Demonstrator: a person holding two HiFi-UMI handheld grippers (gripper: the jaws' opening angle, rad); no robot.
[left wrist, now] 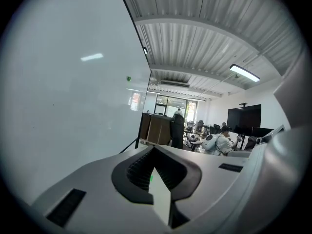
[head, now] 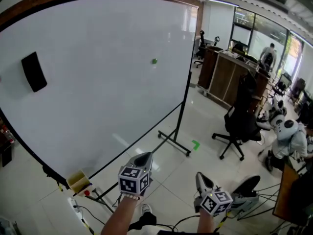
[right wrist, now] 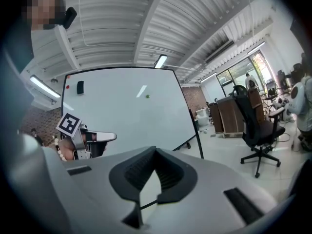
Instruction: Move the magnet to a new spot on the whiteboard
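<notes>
Green magnet (head: 154, 60) clings to the far right part of the whiteboard (head: 98, 97). Left hand-held gripper (head: 145, 156) and right hand-held gripper (head: 201, 176), near, both closed, empty, well apart from it.

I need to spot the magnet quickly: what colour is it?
The magnet is green; the head view shows it best.

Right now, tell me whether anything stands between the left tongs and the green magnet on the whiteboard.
Nothing visible does. The green magnet sits alone on the whiteboard, with only open air and bare board between it and the left tongs, shut and empty. The black eraser hangs far to the left.
</notes>
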